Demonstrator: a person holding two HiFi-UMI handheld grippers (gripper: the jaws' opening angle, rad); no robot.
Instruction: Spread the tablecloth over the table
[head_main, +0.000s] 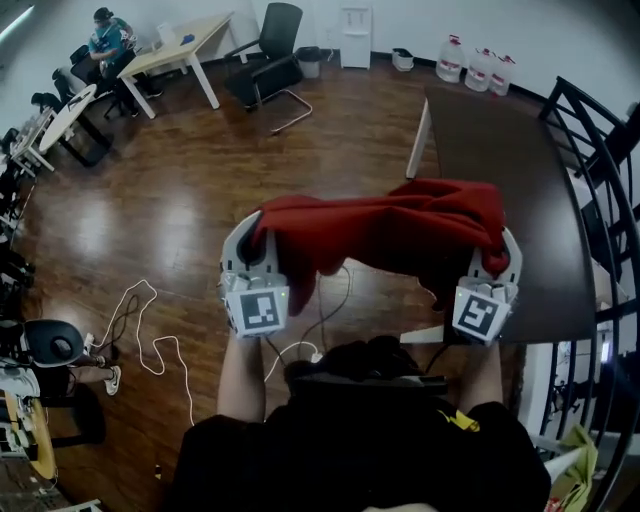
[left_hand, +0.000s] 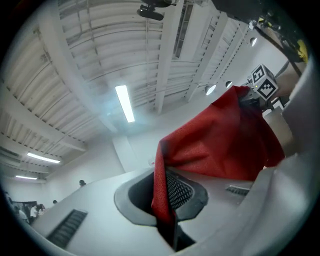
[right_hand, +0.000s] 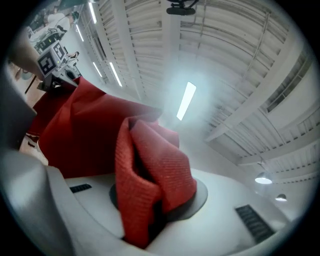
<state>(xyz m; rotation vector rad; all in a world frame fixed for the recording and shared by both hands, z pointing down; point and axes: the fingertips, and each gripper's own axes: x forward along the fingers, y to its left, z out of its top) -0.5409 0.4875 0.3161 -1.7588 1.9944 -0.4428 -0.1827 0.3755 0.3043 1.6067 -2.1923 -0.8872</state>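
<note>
The left hand-held gripper (left_hand: 167, 220) and right hand-held gripper (right_hand: 150, 220) each clamp the bunched red woven tablecloth (head_main: 390, 230) aloft, while the dark brown rectangular worktop (head_main: 500, 150) lies bare, spreading not begun.

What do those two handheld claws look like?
The left gripper and right gripper are pale grey-white moulded shells with dark grey pads, each carrying a cube of black-and-white square markers. The person wears a black top, forearms bare.
</note>
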